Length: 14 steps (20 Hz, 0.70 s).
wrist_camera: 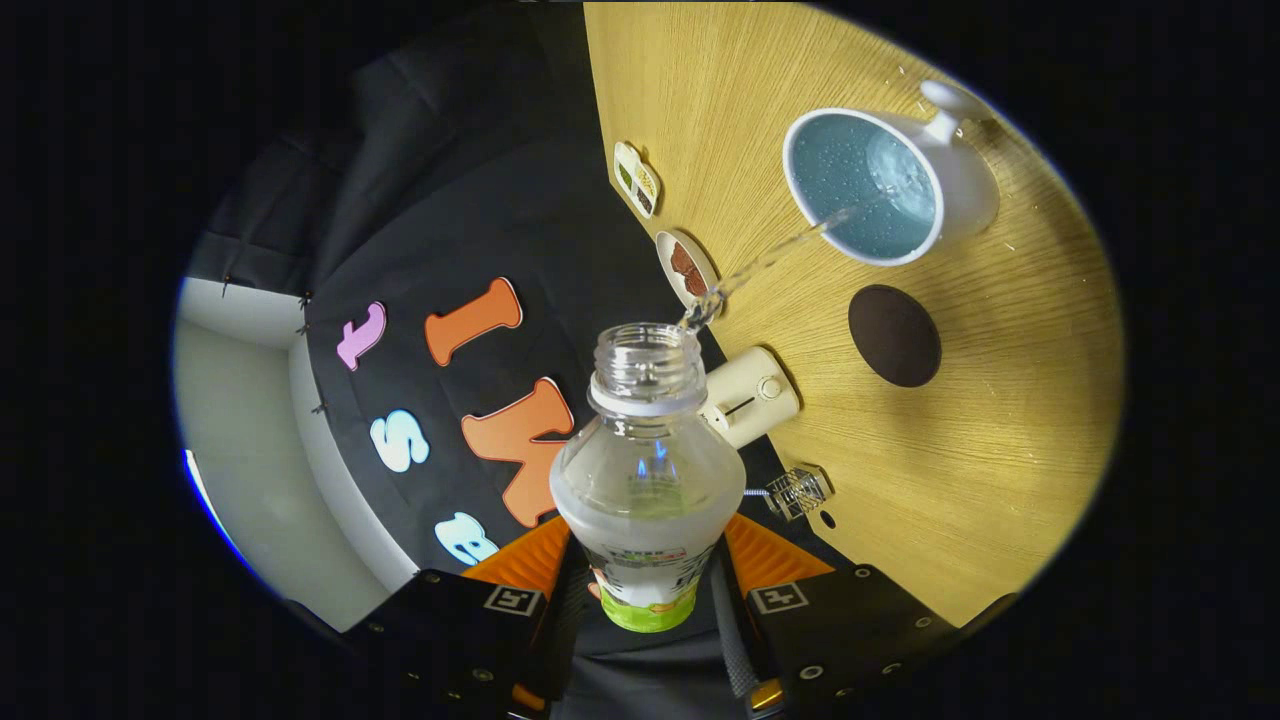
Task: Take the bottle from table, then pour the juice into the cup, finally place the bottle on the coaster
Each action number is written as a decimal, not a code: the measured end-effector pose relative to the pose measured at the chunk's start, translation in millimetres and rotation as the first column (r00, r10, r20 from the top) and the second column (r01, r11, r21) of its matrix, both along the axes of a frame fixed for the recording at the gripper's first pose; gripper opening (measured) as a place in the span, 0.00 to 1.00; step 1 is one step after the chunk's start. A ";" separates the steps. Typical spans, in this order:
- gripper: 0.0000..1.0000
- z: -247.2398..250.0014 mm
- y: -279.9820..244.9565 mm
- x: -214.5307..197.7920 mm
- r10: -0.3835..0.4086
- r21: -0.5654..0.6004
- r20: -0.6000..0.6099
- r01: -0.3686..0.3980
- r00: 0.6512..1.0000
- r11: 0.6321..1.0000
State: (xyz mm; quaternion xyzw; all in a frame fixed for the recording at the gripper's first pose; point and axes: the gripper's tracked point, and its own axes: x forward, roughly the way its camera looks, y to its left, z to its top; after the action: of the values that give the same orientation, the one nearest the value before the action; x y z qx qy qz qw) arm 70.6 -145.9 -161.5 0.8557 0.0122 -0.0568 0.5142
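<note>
A light wooden table [960, 480] runs past the booth's black cloth wall, tilted in the gripper view because the gripper is rolled over for pouring. The uncapped clear bottle [645, 470] lies between the fingers, its mouth aimed at the white cup [875, 190], and a thin stream of clear liquid [770, 262] arcs from the mouth into the cup, which already holds some. So the pick is done and the pour is under way; setting the bottle on the dark round coaster [893, 335], just beside the cup, remains. The gripper [648, 585] is closed narrowly, both fingers pressing the bottle's labelled lower body.
</note>
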 end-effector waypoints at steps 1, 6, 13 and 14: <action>0.61 0.6 0.3 -0.6 -0.003 0.005 0.001 0.003 1.000 1.000; 0.61 5.4 -3.4 -0.6 -0.016 0.042 0.017 0.016 1.000 0.999; 0.61 11.6 -5.5 1.0 -0.027 0.073 0.031 0.025 0.999 0.997; 0.61 11.7 -4.9 -0.5 -0.029 0.076 0.030 0.026 0.999 0.997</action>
State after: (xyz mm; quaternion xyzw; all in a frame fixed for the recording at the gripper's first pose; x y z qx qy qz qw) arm 70.1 -150.8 -149.8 0.8754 -0.0056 -0.0499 0.4807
